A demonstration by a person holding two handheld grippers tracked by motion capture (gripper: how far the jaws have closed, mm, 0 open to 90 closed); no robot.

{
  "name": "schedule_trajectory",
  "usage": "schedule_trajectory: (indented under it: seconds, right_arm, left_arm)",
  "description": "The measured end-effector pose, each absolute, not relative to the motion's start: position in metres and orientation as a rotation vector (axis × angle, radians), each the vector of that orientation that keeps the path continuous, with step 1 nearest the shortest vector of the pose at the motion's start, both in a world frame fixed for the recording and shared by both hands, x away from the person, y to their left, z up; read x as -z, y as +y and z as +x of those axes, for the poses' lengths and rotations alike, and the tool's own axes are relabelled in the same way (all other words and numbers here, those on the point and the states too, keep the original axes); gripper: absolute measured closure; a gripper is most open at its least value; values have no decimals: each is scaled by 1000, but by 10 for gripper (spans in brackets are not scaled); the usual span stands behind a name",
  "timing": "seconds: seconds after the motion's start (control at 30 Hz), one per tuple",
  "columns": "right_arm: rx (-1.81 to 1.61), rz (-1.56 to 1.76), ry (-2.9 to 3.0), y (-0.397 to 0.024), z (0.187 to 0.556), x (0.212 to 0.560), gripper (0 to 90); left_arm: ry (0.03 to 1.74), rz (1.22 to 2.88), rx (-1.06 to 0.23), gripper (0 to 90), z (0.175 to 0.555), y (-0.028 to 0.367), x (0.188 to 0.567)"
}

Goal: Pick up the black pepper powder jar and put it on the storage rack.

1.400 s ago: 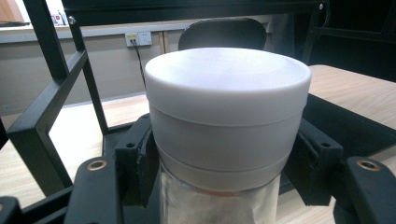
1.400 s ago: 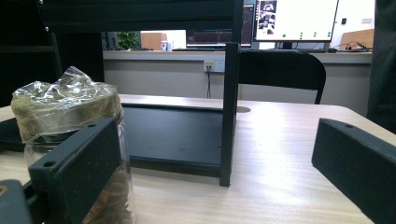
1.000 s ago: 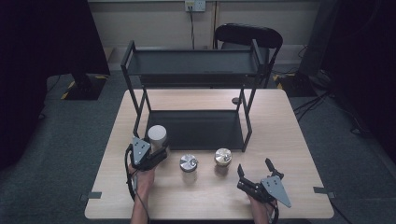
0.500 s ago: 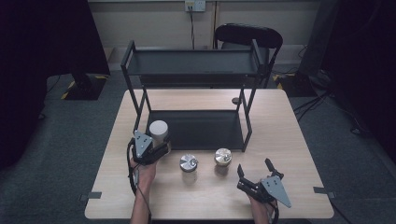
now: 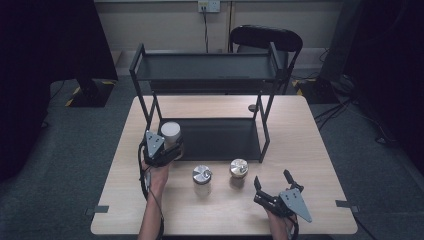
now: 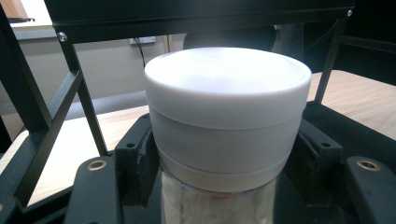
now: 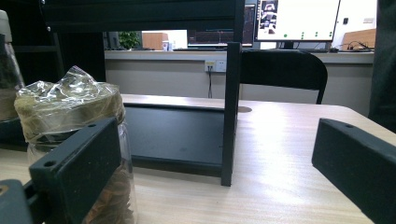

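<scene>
Left gripper point(image 5: 167, 149) clamped on white-lidded jar point(image 5: 170, 134), jar lifted at front left corner of black two-tier rack point(image 5: 210, 75), just before lower shelf; left gripper view: jaws press jar body below lid point(image 6: 227, 93). Right gripper point(image 5: 274, 185) wide open, empty, resting near table's point(image 5: 310, 150) front right edge. Progress, judged: early. One jar in transit toward shelf, not yet placed. Two jars left on table before rack: left one point(image 5: 202, 174), right one point(image 5: 239, 167). Both shelves bare.

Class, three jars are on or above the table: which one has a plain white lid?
The white-lidded jar, held in the left hand-held gripper at the shelf's front left corner. The other two jars stand on the table with shiny, silvery tops.
</scene>
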State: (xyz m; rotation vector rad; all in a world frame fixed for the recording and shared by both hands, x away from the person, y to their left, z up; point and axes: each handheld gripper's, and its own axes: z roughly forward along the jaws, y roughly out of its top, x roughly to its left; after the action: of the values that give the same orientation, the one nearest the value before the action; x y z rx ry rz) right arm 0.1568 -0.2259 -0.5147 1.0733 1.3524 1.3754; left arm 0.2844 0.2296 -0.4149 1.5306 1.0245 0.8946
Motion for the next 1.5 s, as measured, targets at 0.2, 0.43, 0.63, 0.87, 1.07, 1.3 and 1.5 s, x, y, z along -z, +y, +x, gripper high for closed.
schedule_trajectory:
  seconds: [0.2,0.43,0.63,0.87,1.07,1.3,1.5]
  right_arm:
    - [-1375,1073,1352,-226,157,515,3]
    - [-1376,1073,1353,-226,157,515,3]
    - [-1376,1073,1353,-226,157,515,3]
    - [-1376,1073,1353,-226,157,515,3]
    - [-1376,1072,1353,-226,157,515,3]
    - [-1377,1072,1353,-226,157,515,3]
    - [-1376,1073,1353,-226,157,515,3]
  left_arm:
    - [1030,1534,-894,350,289,229,417]
    - [1036,1527,-900,349,293,228,417]
    - [1040,1527,-898,350,296,228,417]
    - [1041,1534,-904,350,301,226,416]
    - [1046,1537,-899,350,304,226,417]
    - [1051,1538,-894,349,305,227,419]
    - [1055,1542,-895,350,305,228,419]
